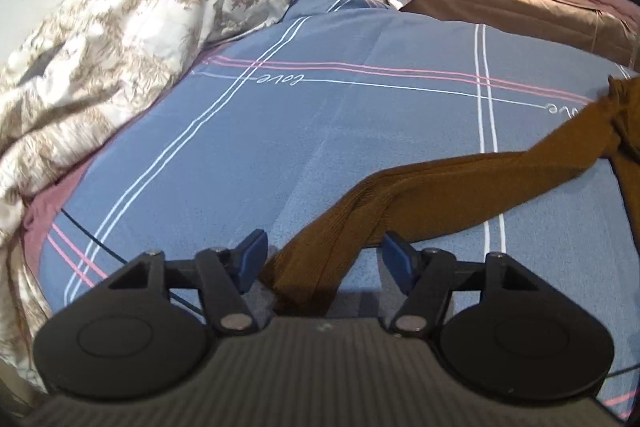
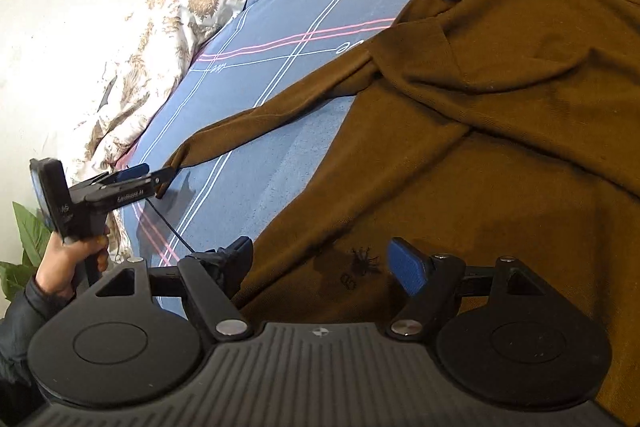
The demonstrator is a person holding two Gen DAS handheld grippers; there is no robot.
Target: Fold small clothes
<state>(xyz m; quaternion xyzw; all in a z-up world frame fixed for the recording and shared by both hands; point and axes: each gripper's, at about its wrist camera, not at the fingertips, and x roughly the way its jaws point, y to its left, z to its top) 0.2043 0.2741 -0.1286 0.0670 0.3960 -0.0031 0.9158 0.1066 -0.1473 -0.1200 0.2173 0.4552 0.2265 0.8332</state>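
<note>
The brown sweater [image 2: 500, 131] lies spread on the bed [image 2: 256, 131], filling the right of the right wrist view; it looks soft and light, best taken at cuff or hem. Only that view shows the body and the left gripper [image 2: 162, 181], whose jaws meet the cuff, though whether they pinch it I cannot tell. The left wrist view, showing only the sleeve [image 1: 420, 187], has those jaws wide apart around it, and the right gripper [image 2: 320, 263] hovers open over the hem.

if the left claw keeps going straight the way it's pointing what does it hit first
Probably the brown sweater's sleeve: its cuff end already lies between the open left claw fingers. Past it, only blue bedsheet, though depth is hard to judge.
</note>
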